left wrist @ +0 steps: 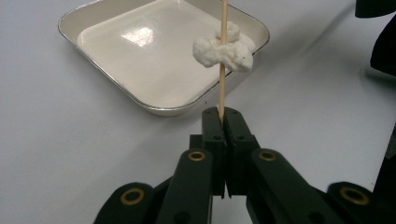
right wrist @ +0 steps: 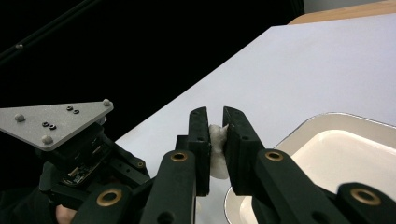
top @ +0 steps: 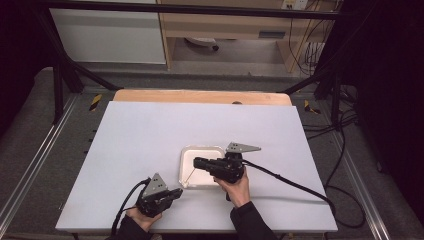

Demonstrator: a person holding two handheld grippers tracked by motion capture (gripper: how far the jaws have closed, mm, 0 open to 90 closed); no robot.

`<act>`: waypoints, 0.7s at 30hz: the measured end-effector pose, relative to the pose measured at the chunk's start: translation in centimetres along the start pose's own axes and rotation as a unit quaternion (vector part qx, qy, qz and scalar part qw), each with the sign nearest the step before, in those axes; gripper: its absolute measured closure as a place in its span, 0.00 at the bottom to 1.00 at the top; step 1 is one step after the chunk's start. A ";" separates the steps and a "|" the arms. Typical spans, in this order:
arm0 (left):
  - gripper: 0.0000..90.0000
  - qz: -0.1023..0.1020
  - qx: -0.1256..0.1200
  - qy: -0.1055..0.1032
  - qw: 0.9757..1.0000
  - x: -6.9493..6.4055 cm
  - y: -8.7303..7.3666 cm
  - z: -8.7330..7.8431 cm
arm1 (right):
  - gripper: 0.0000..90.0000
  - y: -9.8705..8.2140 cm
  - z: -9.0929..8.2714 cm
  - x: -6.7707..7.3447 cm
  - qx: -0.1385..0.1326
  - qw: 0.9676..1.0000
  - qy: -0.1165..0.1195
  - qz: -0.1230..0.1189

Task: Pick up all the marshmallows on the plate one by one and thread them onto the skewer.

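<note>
Two grippers are working close together at the near edge of the white bench (top: pixel 150 135), beside a shallow white tray (top: pixel 220 150) with a metal rim. The left gripper (left wrist: pixel 223 122) is holding a thin wooden skewer (left wrist: pixel 222 88), its jaws pressed together on the lower end of the stick, which is rising straight up out of them in the left gripper view. A lump of white dough (left wrist: pixel 224 49) is sitting on the skewer well above the jaws, wrapped around the stick, with the tray (left wrist: pixel 154 105) lying behind and below it. In the high view the left gripper (top: pixel 175 192) is resting near the bench's front edge, and the skewer (top: pixel 191 176) is slanting up from it toward the right gripper (top: pixel 196 162), which is reaching leftward over the tray's near left corner. In the right gripper view the right gripper (right wrist: pixel 215 133) is pinching the white dough (right wrist: pixel 216 154) between its jaws, which are nearly closed and pressing on the soft lump from both sides; the dough is bulging down below them. The left gripper (right wrist: pixel 84 158), with its grey three-cornered plate, is showing low at the left of that view, and the tray (right wrist: pixel 327 119) is lying to the right, under the jaws.
</note>
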State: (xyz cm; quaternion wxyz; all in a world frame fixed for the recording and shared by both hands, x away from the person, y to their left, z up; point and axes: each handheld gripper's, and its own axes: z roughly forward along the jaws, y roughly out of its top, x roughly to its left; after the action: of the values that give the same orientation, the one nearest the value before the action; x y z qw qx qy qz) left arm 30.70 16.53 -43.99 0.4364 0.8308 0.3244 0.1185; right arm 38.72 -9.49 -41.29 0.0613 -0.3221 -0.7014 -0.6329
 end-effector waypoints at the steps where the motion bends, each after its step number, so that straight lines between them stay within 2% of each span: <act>1: 0.99 0.001 0.000 0.000 1.000 0.0 0.0 0.0 | 0.91 0.0 0.0 0.0 0.001 1.000 0.001 -0.001; 10: 0.99 0.004 -0.003 -0.001 1.000 0.0 0.0 -0.1 | 0.90 -0.4 0.1 0.0 0.013 1.000 -0.002 -0.006; 21: 0.98 0.005 -0.005 -0.003 1.000 -0.1 0.1 -0.1 | 0.89 -0.8 0.3 0.0 0.022 1.000 0.003 0.002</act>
State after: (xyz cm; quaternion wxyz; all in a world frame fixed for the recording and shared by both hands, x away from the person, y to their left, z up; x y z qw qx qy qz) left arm 30.65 16.51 -43.88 0.4410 0.8304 0.3188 0.1199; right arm 38.39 -9.17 -42.04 0.0719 -0.3206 -0.7141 -0.6182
